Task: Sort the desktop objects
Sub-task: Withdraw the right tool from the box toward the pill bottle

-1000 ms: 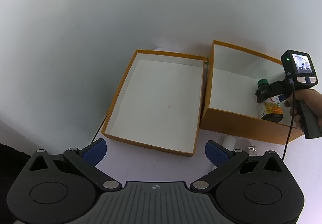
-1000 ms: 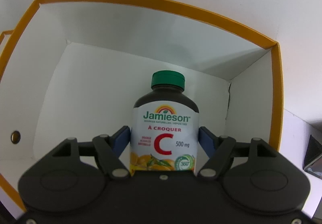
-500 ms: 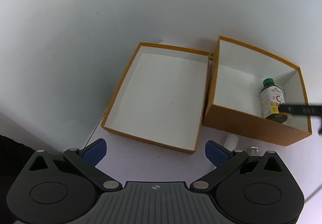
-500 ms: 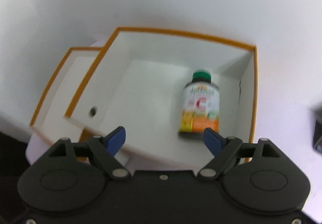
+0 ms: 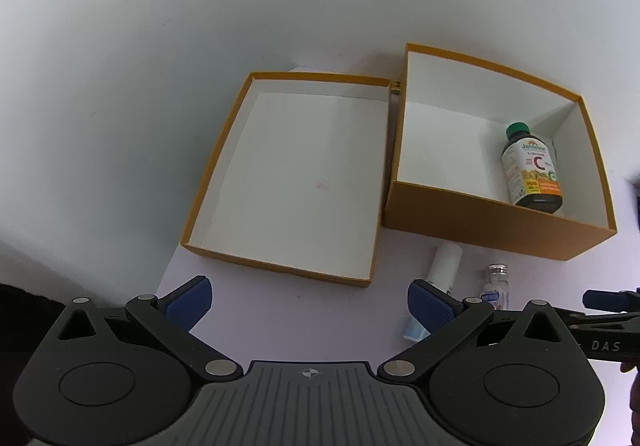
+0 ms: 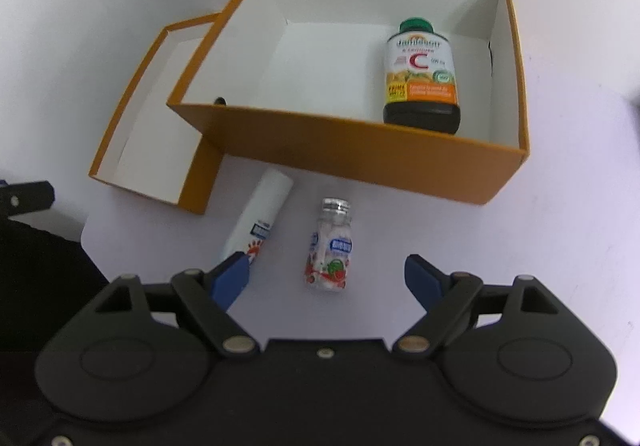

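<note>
Bottle [image 6: 329, 244] stands on table between spread jaws of right hand-held gripper [image 6: 326, 274], untouched.

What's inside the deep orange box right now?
One vitamin bottle with a green cap, standing upright near the right wall of the deep orange box. The rest of the visible white floor is bare. The front wall hides the floor strip right behind it.

Orange boxes [image 6: 352, 153] matt cardboard (white inside) — vitamin bottle [image 6: 420, 81] glossy plastic, small bottle [image 6: 330, 246] metal-capped.
</note>
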The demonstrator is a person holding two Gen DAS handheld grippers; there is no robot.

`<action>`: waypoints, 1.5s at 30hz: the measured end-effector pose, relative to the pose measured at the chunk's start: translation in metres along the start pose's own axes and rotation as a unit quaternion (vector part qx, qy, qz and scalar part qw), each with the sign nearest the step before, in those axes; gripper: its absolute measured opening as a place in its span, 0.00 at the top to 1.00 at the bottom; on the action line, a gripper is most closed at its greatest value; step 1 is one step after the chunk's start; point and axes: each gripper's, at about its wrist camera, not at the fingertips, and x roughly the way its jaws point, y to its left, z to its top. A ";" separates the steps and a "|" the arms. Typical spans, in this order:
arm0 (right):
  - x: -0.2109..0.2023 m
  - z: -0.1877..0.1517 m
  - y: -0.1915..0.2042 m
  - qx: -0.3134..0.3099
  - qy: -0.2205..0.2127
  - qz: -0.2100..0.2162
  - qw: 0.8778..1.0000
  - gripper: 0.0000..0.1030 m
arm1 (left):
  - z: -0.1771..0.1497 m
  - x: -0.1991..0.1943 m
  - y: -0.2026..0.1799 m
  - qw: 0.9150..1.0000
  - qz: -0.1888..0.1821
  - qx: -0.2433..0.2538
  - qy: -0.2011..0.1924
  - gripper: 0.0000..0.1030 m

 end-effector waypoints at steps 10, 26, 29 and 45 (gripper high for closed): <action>0.009 0.001 -0.007 0.006 0.006 -0.007 1.000 0.19 | 0.004 -0.001 0.001 1.000 0.003 0.002 -0.001 0.00; 0.022 -0.010 -0.012 0.005 0.032 -0.009 0.999 0.19 | 0.008 -0.001 -0.004 1.000 0.000 0.007 -0.002 0.00; 0.023 -0.010 -0.012 0.006 0.034 -0.009 0.999 0.18 | 0.007 -0.001 -0.003 1.000 0.001 0.006 -0.001 0.00; 0.023 -0.015 -0.012 0.002 0.037 -0.011 0.999 0.18 | 0.005 -0.003 -0.004 1.000 0.000 0.011 -0.003 0.00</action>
